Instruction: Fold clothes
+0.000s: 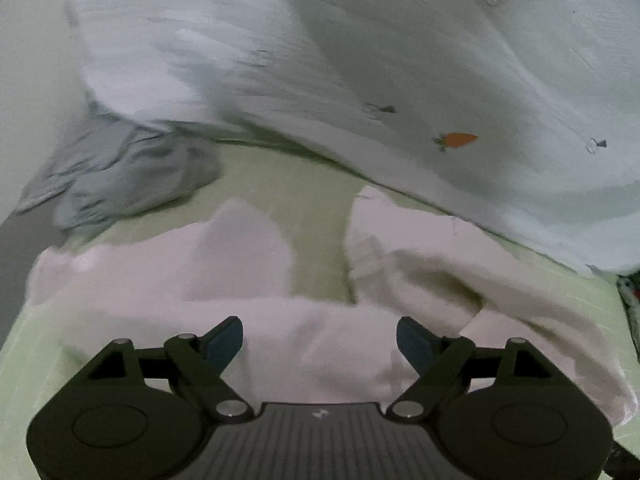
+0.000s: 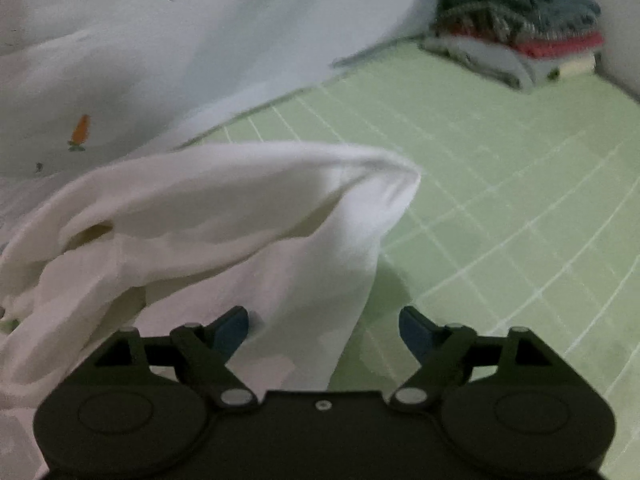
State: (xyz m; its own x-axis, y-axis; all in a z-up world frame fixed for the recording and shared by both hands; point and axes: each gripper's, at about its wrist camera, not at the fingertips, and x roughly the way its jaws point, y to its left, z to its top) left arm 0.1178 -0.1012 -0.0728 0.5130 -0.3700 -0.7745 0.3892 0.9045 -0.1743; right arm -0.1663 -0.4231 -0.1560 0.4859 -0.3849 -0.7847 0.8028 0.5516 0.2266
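**One pile folded, the white garment barely begun**

Standing by the green mat (image 2: 500, 168), I'd say this job is partly through. Off in the far corner sits a stack of folded clothes (image 2: 516, 40), grey on top, red and pale layers beneath, which looks like finished work.

The piece in hand now is a white garment (image 2: 224, 208), lying rumpled on the mat right in front of both tools. It is bunched and looped, with a fold of cloth arching up off the surface, so to my eye no tidy fold has been made in it yet.

The left gripper (image 1: 319, 340) hangs over the garment with its fingers spread wide, holding nothing. The right gripper (image 2: 323, 330) is likewise spread apart over the garment's edge, nothing pinched between its blue pads.

Behind lies a big pale sheet with carrot prints (image 1: 440, 60), draped and unfolded, and a crumpled grey cloth (image 1: 120, 172) beside it near the mat's edge. If those count as laundry too, a fair share of the work is left.
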